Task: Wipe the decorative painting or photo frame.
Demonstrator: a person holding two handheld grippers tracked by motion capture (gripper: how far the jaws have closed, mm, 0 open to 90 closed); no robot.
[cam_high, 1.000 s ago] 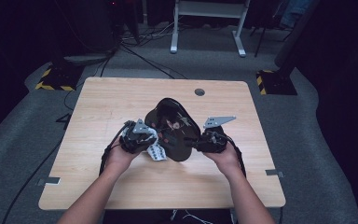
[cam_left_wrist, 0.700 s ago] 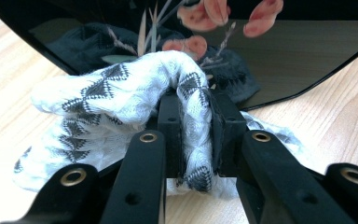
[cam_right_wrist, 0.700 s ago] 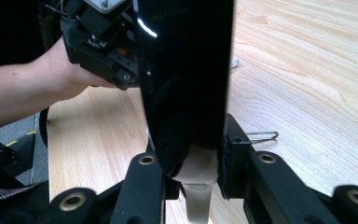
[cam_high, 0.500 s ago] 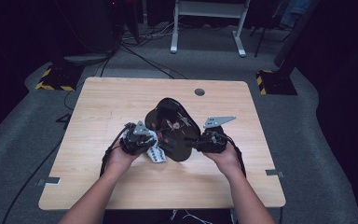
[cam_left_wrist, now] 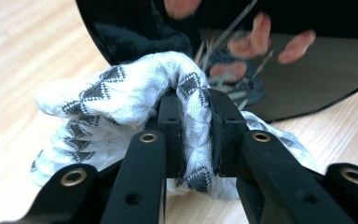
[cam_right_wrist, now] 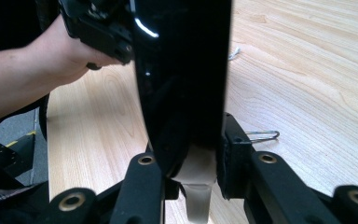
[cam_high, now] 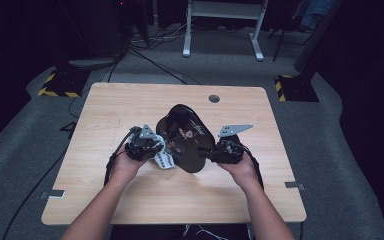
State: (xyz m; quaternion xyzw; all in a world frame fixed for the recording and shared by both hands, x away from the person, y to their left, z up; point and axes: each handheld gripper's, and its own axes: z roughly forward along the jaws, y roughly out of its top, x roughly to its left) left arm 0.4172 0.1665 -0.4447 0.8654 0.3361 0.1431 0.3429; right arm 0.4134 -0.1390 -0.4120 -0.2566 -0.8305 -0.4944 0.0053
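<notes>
A glossy black dish (cam_high: 185, 137) with a pink flower pattern is held tilted above the middle of the wooden table (cam_high: 130, 100). My right gripper (cam_high: 214, 150) is shut on its right rim; in the right gripper view (cam_right_wrist: 193, 154) the dish (cam_right_wrist: 182, 70) stands edge-on between the jaws. My left gripper (cam_high: 155, 145) is at the dish's left side, shut on a white cloth (cam_high: 164, 160) with a dark zigzag pattern. In the left gripper view (cam_left_wrist: 196, 121) the cloth (cam_left_wrist: 121, 93) is bunched over the jaws against the dish (cam_left_wrist: 307, 79).
A round cable hole (cam_high: 214, 98) sits near the table's far edge. A thin wire clip (cam_right_wrist: 261, 135) lies on the wood beside the right gripper. White frame legs (cam_high: 220, 30) and cables stand on the grey floor beyond the table.
</notes>
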